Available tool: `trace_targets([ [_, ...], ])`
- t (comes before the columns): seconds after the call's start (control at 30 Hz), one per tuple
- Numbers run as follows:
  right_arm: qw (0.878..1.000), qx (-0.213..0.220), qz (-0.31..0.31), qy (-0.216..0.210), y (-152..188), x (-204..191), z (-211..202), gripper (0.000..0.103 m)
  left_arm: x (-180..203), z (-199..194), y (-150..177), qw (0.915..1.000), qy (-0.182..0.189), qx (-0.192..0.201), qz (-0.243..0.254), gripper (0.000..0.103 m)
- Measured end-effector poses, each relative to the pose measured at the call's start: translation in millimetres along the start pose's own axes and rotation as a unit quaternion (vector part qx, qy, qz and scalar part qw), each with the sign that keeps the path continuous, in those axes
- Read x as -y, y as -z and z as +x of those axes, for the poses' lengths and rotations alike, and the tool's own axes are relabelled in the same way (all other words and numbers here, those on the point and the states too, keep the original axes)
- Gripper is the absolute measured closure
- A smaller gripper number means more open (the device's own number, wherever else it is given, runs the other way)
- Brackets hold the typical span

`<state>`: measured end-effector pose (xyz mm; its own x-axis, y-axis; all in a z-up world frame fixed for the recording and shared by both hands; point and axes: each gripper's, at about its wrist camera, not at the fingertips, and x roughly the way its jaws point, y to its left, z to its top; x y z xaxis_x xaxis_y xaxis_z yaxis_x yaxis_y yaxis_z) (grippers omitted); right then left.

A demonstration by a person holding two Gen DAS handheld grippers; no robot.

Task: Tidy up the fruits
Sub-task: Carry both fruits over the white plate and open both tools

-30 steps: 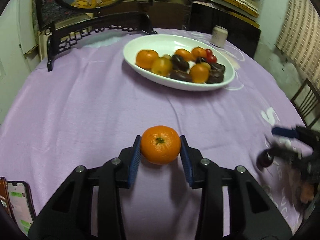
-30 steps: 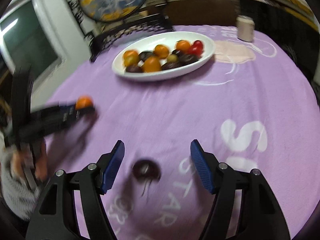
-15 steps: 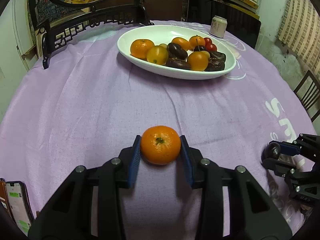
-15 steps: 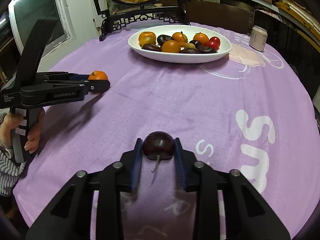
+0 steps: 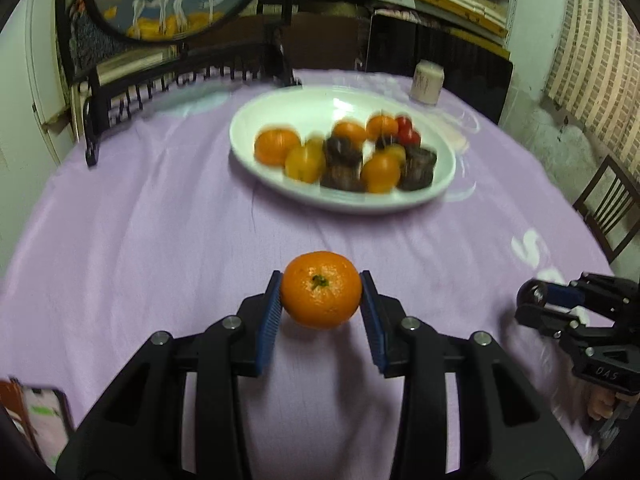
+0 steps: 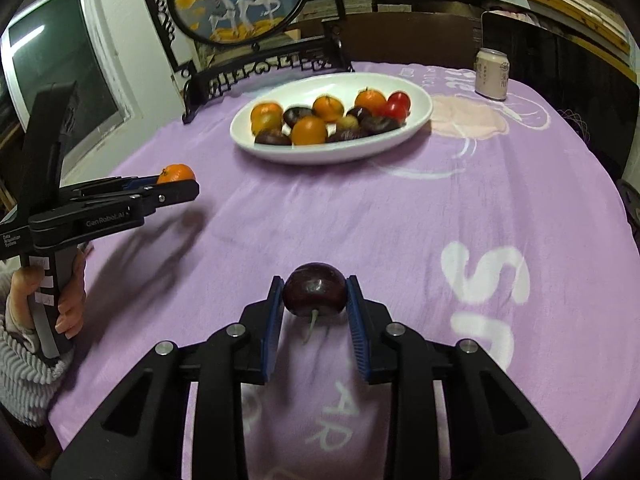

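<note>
The left gripper (image 5: 320, 308) is clamped on a mandarin (image 5: 320, 289) and the right gripper (image 6: 315, 312) on a dark plum (image 6: 315, 289) — both fruits held above the purple cloth (image 6: 400, 216). The white dish (image 6: 420, 118) of fruit lies straight ahead, its long axis crosswise, neither hand clearly nearer. Readable writing — "GenRobot.AI" on the left gripper's body, part-hidden white letters on the cloth; the can's (image 6: 492, 74) label is illegible.
</note>
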<state>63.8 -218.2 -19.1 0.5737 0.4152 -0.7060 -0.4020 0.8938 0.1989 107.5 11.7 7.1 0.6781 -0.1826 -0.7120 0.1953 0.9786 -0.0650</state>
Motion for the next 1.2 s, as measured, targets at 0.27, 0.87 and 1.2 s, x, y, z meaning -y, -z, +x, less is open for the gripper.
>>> trace_targets([
  [0.27, 0.999, 0.043, 0.003, 0.007, -91, 2, 4, 0.072, -11, 9, -88, 0.9986, 0.013, 0.043, -0.028, 0.065],
  [0.87, 0.997, 0.021, 0.08, -0.002, -204, 45, 137, 0.071, -38, 128, -145, 0.999, -0.002, 0.001, -0.045, 0.064],
  [1.2, 0.996, 0.011, 0.091, -0.003, -204, 53, 154, 0.071, -36, 126, -146, 0.9989, -0.016, 0.017, -0.04, 0.042],
])
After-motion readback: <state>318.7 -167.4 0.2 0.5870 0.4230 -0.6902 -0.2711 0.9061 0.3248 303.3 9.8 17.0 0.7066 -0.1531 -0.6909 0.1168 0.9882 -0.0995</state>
